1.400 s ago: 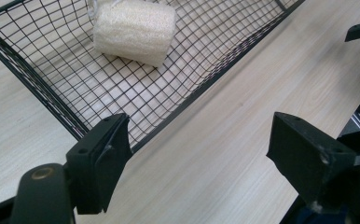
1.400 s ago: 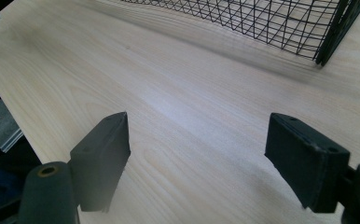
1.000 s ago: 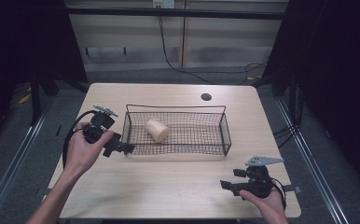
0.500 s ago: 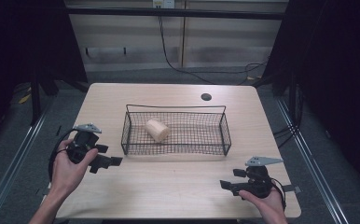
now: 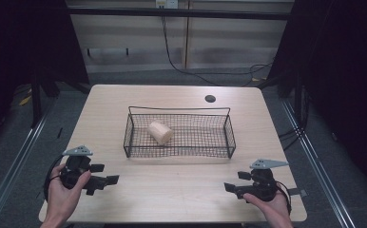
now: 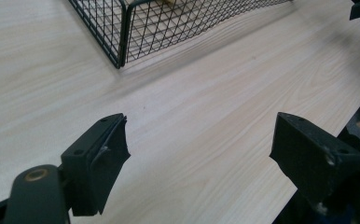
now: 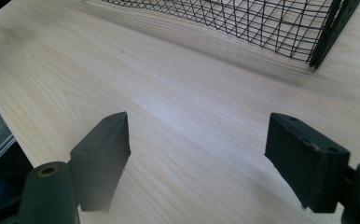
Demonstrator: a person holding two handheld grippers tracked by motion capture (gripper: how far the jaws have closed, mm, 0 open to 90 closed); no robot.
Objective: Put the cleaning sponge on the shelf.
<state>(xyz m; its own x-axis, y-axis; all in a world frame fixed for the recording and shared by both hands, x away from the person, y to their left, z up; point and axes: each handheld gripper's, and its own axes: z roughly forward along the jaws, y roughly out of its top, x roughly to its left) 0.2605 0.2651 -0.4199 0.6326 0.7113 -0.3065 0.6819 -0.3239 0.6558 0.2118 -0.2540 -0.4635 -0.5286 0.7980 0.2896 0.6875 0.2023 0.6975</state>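
**Both grippers parked empty, roll resting in the basket**

Starting at my left: the left gripper (image 5: 106,180) sits low over the near left corner of the table (image 5: 181,199), pointing toward the middle. Its jaws have just been opening and now stand wide, with nothing between them but bare wood in the left gripper view.

In the middle, the wire basket (image 5: 179,153) stands on the table, and the pale cylinder (image 5: 160,132) lies on its side in the basket's left half, tilted across the mesh floor and untouched by either gripper.

At my right, the right gripper (image 5: 232,188) rests near the front right corner, jaws spread wide and empty too.

I judge the placing step done and this a retreat. If anything follows, I'd need a fresh approach over the basket's rim.
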